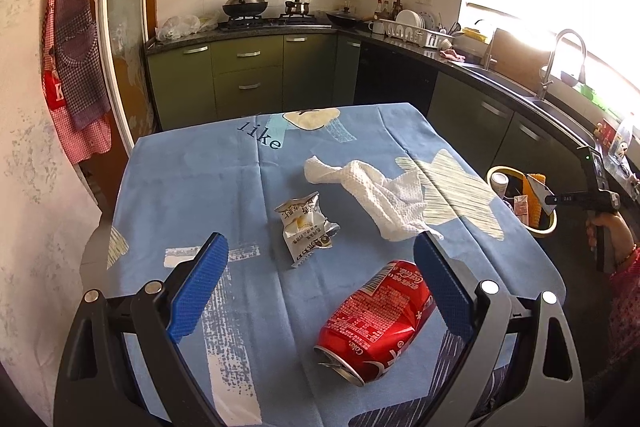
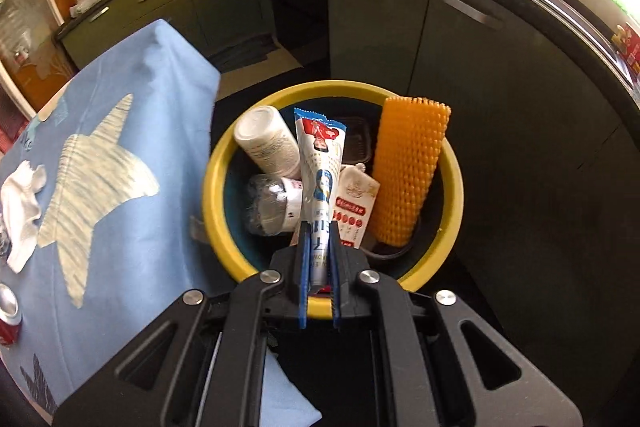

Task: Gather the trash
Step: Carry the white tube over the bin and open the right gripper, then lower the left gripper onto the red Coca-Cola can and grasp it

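Observation:
My right gripper [image 2: 319,227] is shut on a flat white-and-blue snack wrapper [image 2: 320,163], held above the yellow-rimmed bin [image 2: 212,195] beside the table. The bin holds a white cup [image 2: 266,141], a clear plastic bottle [image 2: 268,205], a red-and-white packet [image 2: 354,205] and an orange foam net [image 2: 408,171]. In the left wrist view my left gripper [image 1: 320,255] stands open over the blue tablecloth [image 1: 192,183]. A crushed red cola can [image 1: 376,319] lies by its right finger. Beyond lie a crumpled silver wrapper [image 1: 304,227] and a white paper towel [image 1: 380,199].
The right hand-held gripper [image 1: 588,195] and a person's hand [image 1: 612,231] show at the left view's right edge, over the bin [image 1: 520,199]. Dark green cabinets [image 2: 380,27] and a sink counter [image 1: 520,83] run close behind the bin.

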A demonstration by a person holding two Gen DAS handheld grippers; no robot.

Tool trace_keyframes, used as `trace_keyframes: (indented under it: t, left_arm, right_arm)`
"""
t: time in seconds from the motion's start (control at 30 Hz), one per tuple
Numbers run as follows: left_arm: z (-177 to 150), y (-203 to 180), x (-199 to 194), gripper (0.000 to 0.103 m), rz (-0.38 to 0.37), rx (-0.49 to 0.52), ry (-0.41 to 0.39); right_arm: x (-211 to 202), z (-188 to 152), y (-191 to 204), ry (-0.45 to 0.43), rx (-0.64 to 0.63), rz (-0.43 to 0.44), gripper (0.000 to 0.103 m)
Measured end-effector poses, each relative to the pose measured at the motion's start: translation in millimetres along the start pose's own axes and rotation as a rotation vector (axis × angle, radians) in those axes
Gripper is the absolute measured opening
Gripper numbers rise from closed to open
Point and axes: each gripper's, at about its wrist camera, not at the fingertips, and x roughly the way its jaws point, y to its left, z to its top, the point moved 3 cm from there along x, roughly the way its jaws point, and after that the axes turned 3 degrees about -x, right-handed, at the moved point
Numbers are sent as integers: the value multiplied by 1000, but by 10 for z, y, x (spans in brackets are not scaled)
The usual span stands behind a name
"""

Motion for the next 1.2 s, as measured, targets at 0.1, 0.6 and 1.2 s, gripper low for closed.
trace_keyframes:
  t: [0.1, 0.6, 1.2]
  left_arm:
    - [-4, 17, 30, 93, 3, -4, 8]
    - [-112, -215, 49, 94, -144, 163, 34]
    - [-503, -527, 834, 96, -380, 421, 317]
  right_arm:
    - [179, 47, -142, 26, 34, -41, 8]
    - [-66, -162, -121, -42, 50, -94, 32]
    - [-219, -308, 630, -39, -65, 75, 38]
